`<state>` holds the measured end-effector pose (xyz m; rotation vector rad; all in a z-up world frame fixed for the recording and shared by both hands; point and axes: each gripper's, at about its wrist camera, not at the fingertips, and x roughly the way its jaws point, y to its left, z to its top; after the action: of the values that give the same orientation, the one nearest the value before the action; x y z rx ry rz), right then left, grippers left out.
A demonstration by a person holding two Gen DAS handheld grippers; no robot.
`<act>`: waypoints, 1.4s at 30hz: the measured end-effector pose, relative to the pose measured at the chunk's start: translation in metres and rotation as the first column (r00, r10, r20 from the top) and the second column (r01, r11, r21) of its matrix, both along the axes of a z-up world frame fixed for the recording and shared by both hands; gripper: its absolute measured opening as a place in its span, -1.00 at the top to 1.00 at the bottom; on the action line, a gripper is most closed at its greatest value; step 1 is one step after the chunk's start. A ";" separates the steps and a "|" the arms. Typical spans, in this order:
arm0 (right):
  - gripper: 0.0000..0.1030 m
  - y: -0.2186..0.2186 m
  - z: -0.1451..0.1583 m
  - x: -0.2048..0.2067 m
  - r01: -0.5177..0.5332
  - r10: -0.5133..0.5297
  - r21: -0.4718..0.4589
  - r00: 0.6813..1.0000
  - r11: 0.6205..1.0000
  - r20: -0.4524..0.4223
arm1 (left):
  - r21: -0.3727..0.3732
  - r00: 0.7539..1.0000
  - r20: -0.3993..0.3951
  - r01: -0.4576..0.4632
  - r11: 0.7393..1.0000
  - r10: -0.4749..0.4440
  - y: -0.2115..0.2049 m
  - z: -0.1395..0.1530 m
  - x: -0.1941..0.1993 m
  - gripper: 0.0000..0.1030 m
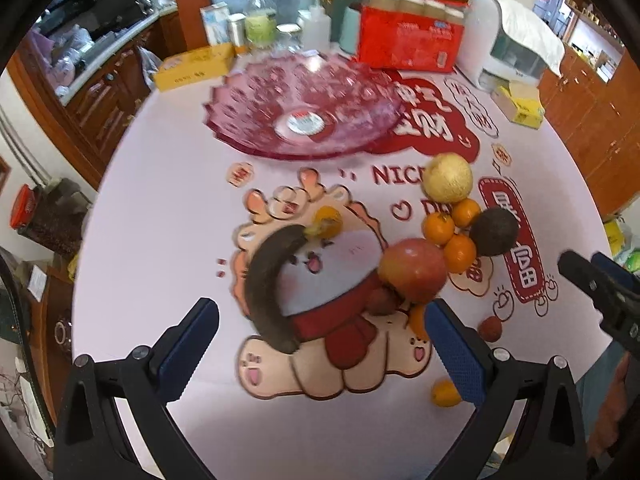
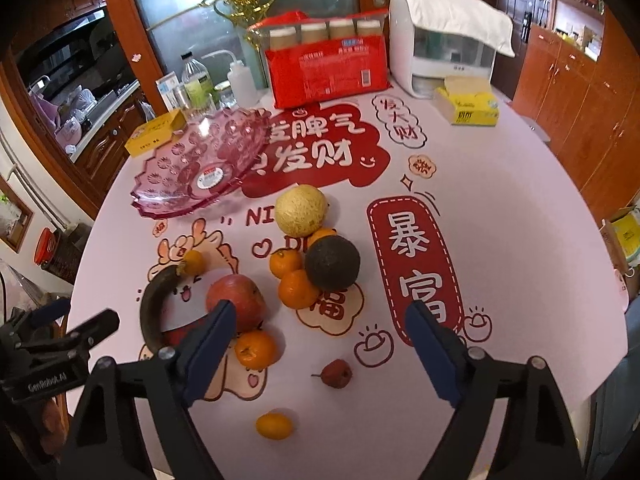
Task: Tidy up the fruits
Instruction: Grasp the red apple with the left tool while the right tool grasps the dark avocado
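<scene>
Kitchen setting with wooden cabinets; round table [image 2: 500,248] under a pale cloth printed with red characters and a cartoon animal. Pink glass dish [image 2: 200,168], empty, at the far side, well beyond both sets of fingers. Red carton [image 2: 328,72] and white appliance [image 2: 436,52] behind it along the table's back edge; yellow tissue box [image 2: 468,106] beside the appliance. Left gripper [image 1: 320,344]: blue-padded fingers spread wide, nothing between the pads. Right gripper [image 2: 320,344]: fingers likewise apart, nothing pinched. Blackened banana [image 1: 268,288], curved, lying just ahead of the left gripper's fingers. Red apple [image 2: 236,300], just past the tip of the right gripper's left finger. Pale yellow round fruit [image 2: 300,216] farther out, touching the cluster below it. Dark round fruit [image 2: 332,264] in that cluster, resting against three oranges [image 2: 296,292]. Single orange [image 2: 256,348] just beside the right gripper's left finger, below the apple. Small orange fruit [image 2: 194,262] at the banana's far tip. Small red fruit [image 2: 336,372] with a stem, alone between the right gripper's fingers on the cloth. Small oval orange fruit [image 2: 274,426], nearest item, low between those fingers.
</scene>
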<state>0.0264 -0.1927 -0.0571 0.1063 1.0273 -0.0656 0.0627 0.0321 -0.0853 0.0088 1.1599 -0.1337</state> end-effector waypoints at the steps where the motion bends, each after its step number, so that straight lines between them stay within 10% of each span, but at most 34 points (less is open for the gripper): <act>1: -0.66 -0.004 -0.004 0.004 0.002 -0.002 0.004 1.000 1.000 -0.007 | 0.001 1.000 -0.007 0.007 1.000 -0.007 -0.005 -0.004 0.002 -0.98; 17: -0.49 -0.038 -0.062 0.060 -0.033 0.046 0.113 0.992 0.993 -0.115 | -0.061 0.987 -0.161 0.015 0.998 -0.025 -0.064 -0.082 0.052 -0.98; 42: -0.10 -0.036 -0.094 0.085 -0.063 0.113 0.249 0.975 0.966 -0.192 | -0.151 0.977 -0.198 0.053 0.987 -0.083 -0.093 -0.106 0.070 -0.76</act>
<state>0.1111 -0.2285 -0.1514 0.2805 1.2429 0.1333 0.1329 -0.0610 -0.1910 -0.0955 1.3528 -0.2849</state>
